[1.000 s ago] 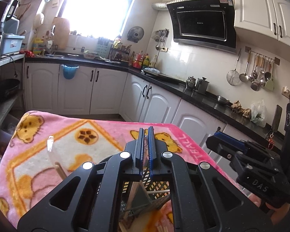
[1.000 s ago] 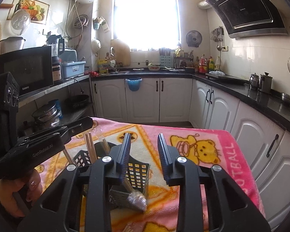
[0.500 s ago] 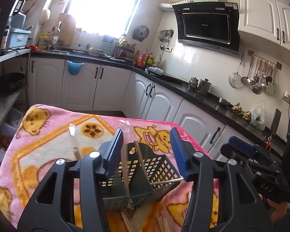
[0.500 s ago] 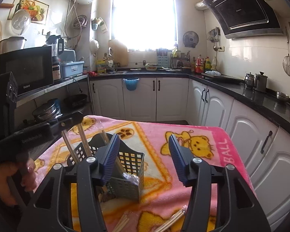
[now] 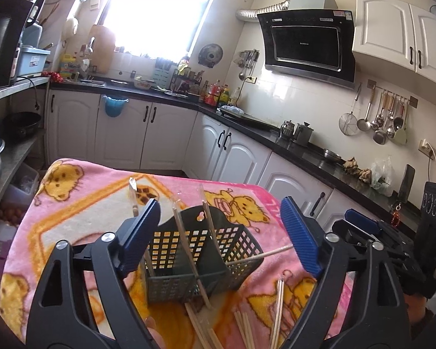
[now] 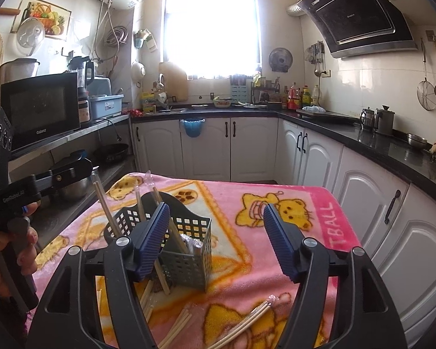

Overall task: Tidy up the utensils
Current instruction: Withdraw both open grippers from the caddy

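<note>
Kitchen table under a pink bear-print blanket [image 5: 72, 212] carries a grey perforated plastic utensil basket [image 5: 200, 258] holding several chopsticks; more wooden chopsticks [image 6: 244, 322] lie near it. Left gripper [image 5: 218, 238] and right gripper [image 6: 218, 238], jaws just opened wide and empty, likely between placements; next, pick up a loose pair.

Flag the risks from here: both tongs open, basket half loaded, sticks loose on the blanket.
1. The basket is light and sits on a soft blanket; a nudge from the left tongs straddling it could tip it.
2. Chopsticks lean far out over the rim, one poking sideways through the mesh; they may catch on a passing finger.
3. Loose chopsticks lie flat in the pile, hard for the right tongs to pinch cleanly.
</note>
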### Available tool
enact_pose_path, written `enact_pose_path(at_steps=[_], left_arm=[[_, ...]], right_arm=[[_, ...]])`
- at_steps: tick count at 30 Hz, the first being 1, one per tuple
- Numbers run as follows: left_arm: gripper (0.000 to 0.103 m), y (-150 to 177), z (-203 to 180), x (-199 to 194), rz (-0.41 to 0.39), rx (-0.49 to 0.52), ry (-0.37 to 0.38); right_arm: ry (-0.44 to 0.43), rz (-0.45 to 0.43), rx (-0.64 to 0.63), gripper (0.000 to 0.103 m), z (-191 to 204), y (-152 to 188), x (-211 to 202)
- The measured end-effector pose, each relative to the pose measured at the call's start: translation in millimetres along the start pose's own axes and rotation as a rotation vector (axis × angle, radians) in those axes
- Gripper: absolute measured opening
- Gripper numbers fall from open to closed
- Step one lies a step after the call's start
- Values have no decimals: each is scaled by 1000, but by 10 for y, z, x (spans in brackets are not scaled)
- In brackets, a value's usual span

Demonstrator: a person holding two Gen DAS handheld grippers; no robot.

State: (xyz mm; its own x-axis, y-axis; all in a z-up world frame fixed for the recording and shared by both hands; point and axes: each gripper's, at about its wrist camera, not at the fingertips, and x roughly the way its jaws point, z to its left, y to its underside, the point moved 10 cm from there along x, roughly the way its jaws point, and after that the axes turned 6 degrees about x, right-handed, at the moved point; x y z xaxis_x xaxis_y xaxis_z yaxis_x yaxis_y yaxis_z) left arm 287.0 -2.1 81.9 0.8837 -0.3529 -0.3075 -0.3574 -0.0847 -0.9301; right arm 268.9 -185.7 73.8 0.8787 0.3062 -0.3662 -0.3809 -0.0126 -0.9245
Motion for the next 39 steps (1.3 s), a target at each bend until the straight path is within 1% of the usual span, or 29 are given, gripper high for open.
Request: enact_pose_path(at_steps=[5,6,7,12,28,34,39], left_arm=[[83,33,-14,-113,-5,-2,1],[87,46,-9,-129,-4,-3,1],[88,67,-4,-150,-2,-5,-2],[89,169,13,-201,11,-13,-8],[89,878,220,-14,175,-69,-53],[89,1086,230,62,225,-74,-58],[88,1294,250,169,285,-84,-57]], right_arm=[[-5,1,-1,68,15,42,-69],[-7,2,-1,68,14,58,-84],[-8,4,-1,68,13,74,-93],[-11,24,1,68,17,182,-116],[-40,128,11,68,107,695,-37],[-53,169,15,68,162,875,12],[-59,209,15,68,184,1057,65]])
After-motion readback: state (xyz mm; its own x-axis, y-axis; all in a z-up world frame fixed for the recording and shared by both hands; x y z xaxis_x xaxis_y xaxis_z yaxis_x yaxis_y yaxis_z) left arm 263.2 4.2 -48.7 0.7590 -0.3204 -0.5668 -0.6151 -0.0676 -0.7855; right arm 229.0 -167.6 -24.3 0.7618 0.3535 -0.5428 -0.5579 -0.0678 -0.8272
